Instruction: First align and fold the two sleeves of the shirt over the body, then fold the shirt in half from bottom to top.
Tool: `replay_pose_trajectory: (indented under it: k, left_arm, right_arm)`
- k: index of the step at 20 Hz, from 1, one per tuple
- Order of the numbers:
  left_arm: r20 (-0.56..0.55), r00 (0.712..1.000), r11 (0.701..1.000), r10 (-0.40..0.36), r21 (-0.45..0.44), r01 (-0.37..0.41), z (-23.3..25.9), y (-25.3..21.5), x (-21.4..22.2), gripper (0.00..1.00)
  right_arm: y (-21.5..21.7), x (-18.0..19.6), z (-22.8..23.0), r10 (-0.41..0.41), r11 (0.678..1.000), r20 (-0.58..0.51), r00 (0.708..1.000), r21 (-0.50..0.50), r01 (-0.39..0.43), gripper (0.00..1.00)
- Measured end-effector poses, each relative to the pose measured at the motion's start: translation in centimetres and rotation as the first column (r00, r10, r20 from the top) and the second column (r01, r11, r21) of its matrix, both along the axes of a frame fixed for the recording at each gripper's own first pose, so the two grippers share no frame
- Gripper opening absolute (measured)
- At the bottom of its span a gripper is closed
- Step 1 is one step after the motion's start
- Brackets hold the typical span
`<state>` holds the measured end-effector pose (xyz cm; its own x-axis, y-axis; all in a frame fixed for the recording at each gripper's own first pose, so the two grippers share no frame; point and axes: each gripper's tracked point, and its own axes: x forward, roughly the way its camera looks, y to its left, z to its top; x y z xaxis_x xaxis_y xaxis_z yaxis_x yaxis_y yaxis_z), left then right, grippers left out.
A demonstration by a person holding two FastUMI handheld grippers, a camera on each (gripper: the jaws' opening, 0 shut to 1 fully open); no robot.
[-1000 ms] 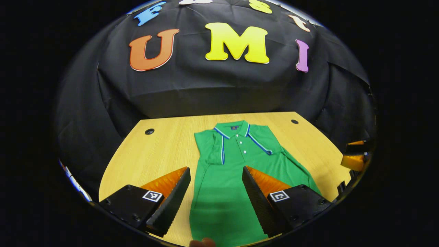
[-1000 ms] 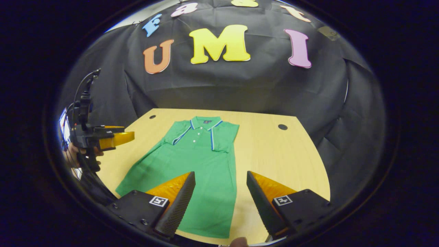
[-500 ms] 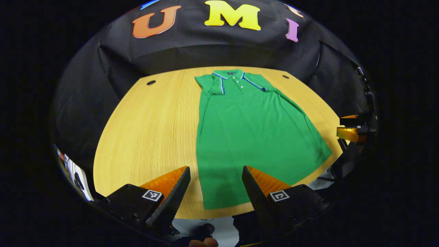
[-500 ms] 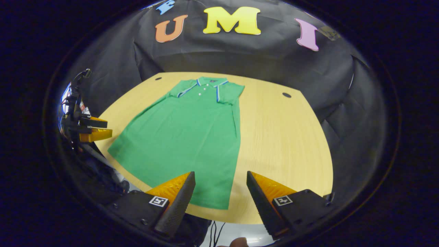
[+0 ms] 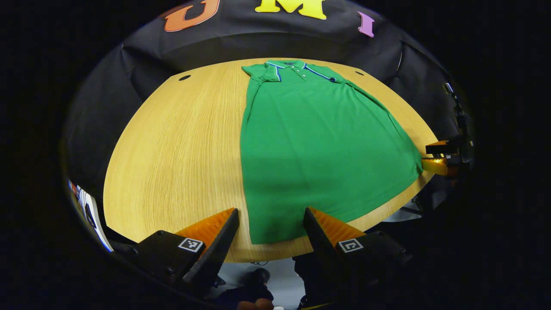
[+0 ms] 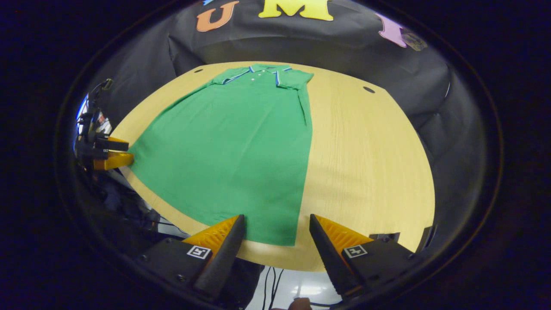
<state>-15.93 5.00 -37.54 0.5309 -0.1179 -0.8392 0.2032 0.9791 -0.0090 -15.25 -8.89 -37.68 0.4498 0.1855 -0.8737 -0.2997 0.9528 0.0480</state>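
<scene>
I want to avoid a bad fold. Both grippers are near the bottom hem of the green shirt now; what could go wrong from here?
1. The left gripper and right gripper are open and hold nothing; closing at the hem of the green shirt could catch only the top layer.
2. The hem lies close to the near edge of the table, so a finger may hit that edge.
3. Uneven lifting could disturb the folded sleeves near the collar.

Recording booth: black cloth wall (image 5: pixel 267 41), wooden table (image 5: pixel 181 142) with cable holes.
</scene>
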Motion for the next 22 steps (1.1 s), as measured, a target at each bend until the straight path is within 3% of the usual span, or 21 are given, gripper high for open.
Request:
replay_pose_trajectory:
  k: [4,10,12,13,15,17,19,22]
  left_arm:
    - [0.024,1.0,1.0,0.005,-0.007,-0.005,-0.2,0.0,-0.3,0.98]
    - [0.047,0.998,0.999,0.035,-0.008,-0.035,-0.4,-0.6,-0.6,0.97]
    - [0.052,0.999,1.0,0.003,-0.012,-0.002,-0.1,-1.5,-0.7,0.84]
    - [0.054,0.998,1.0,-0.012,-0.016,0.013,-0.3,-1.9,-0.7,0.58]
    - [0.06,0.998,0.999,-0.033,-0.016,0.034,-0.2,-2.4,-0.2,0.41]
    - [0.058,0.997,0.999,-0.045,-0.016,0.046,-0.2,-2.7,0.3,0.09]
    - [0.052,0.997,0.998,-0.049,-0.043,0.051,0.0,-3.1,0.5,0.04]
    - [0.06,0.997,0.996,-0.038,-0.075,0.043,1.3,-3.3,1.5,0.03]
  right_arm:
    - [0.2,0.1,-0.2,-0.01,0.999,-0.006,1.0,0.037,0.01,0.95]
    - [0.8,-0.1,-0.2,0.038,0.998,0.0,0.999,0.049,-0.038,0.93]
    - [1.4,-0.2,0.0,0.06,0.996,0.006,0.998,0.061,-0.061,0.59]
    - [1.9,-0.4,0.1,0.065,0.995,0.001,0.998,0.078,-0.065,0.42]
    - [2.0,-0.2,0.0,0.039,0.993,-0.018,0.999,0.111,-0.037,0.1]
    - [2.1,0.0,0.1,0.001,0.988,-0.061,0.998,0.151,0.008,0.09]
    - [2.2,0.3,0.7,-0.034,0.978,-0.105,0.994,0.2,0.054,0.08]
    - [2.4,1.9,2.8,-0.064,0.958,-0.1,0.993,0.274,0.09,0.08]
